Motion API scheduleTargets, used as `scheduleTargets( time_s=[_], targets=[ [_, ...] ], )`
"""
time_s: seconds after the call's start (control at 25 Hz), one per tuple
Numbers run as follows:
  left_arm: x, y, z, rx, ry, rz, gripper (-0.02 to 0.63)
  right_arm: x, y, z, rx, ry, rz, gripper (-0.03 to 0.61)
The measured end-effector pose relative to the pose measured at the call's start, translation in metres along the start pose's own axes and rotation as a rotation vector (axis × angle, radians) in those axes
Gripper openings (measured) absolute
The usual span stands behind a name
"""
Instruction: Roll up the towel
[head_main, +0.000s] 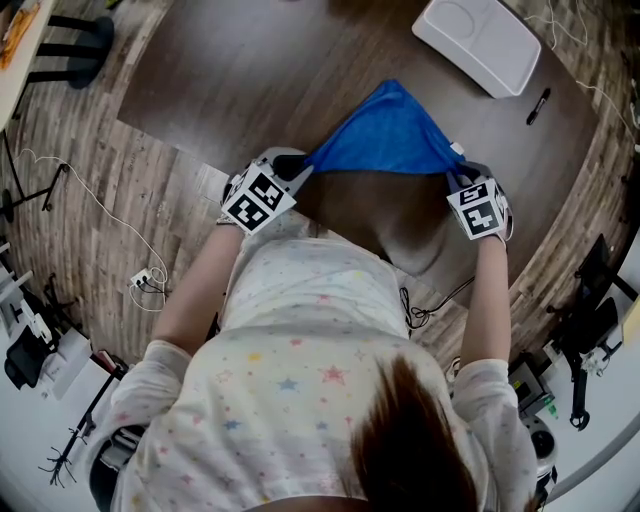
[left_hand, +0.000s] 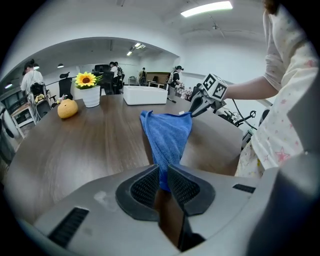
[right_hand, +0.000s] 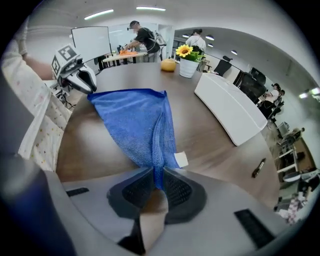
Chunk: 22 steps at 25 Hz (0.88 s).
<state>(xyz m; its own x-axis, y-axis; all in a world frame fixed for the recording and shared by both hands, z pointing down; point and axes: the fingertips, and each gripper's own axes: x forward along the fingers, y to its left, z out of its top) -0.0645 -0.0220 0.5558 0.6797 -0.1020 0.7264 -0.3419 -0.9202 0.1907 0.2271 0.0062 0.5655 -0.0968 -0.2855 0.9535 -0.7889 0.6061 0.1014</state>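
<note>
A blue terry-cloth towel (head_main: 385, 135) lies on a dark brown wooden table (head_main: 230, 80), near the table's edge closest to the person. It is pulled into a rough triangle whose tip points to 12 o'clock in the head view. Its near edge is stretched between the two hand-held tools. The left gripper (left_hand: 163, 181) is clamped on the towel's corner at about 8 o'clock, and its own view shows the ribbed black pads pressed together on a pinch of blue cloth. The right gripper (right_hand: 157, 184) is likewise closed on the corner at about 4 o'clock, with a bunched fold of towel caught between its pads. A small white label (right_hand: 181, 160) sticks out from the towel's hem just beside the right gripper at its 1 o'clock. From the towel in the head view, a white rectangular tray (head_main: 478, 42) sits at 1 o'clock, well apart from the cloth. A black marker pen (head_main: 538, 105) lies at 2 o'clock, near the table's rim. In the left gripper view, a sunflower in a white pot (left_hand: 90, 89) stands at 10 o'clock on the far side of the table. A round orange fruit (left_hand: 67, 108) rests just beside it at its 8 o'clock
</note>
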Motion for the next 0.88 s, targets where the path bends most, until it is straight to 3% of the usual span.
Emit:
scheduleTargets(
  time_s=[0.08, 0.24, 0.36, 0.52, 0.68, 0.88],
  targets=[
    [0.003, -0.003, -0.002, 0.003, 0.007, -0.004, 0.052, -0.005, -0.004, 0.007, 0.035, -0.024, 0.047, 0.031],
    [0.003, -0.003, -0.004, 0.003, 0.012, -0.004, 0.052, -0.016, -0.010, 0.018, 0.064, -0.032, 0.147, 0.029],
    [0.003, -0.002, -0.003, 0.001, 0.006, 0.000, 0.052, -0.015, -0.033, 0.006, 0.035, 0.009, 0.087, 0.061],
    [0.001, 0.001, -0.009, -0.015, 0.010, 0.005, 0.052, -0.008, -0.054, 0.000, 0.026, 0.050, -0.001, 0.051],
    [-0.002, 0.003, -0.008, -0.019, -0.001, 0.013, 0.052, -0.018, -0.060, 0.044, 0.105, -0.097, -0.029, 0.051],
    [-0.004, 0.007, -0.006, -0.031, -0.010, 0.019, 0.052, -0.013, -0.033, 0.113, 0.135, -0.264, 0.102, 0.064]
  ],
)
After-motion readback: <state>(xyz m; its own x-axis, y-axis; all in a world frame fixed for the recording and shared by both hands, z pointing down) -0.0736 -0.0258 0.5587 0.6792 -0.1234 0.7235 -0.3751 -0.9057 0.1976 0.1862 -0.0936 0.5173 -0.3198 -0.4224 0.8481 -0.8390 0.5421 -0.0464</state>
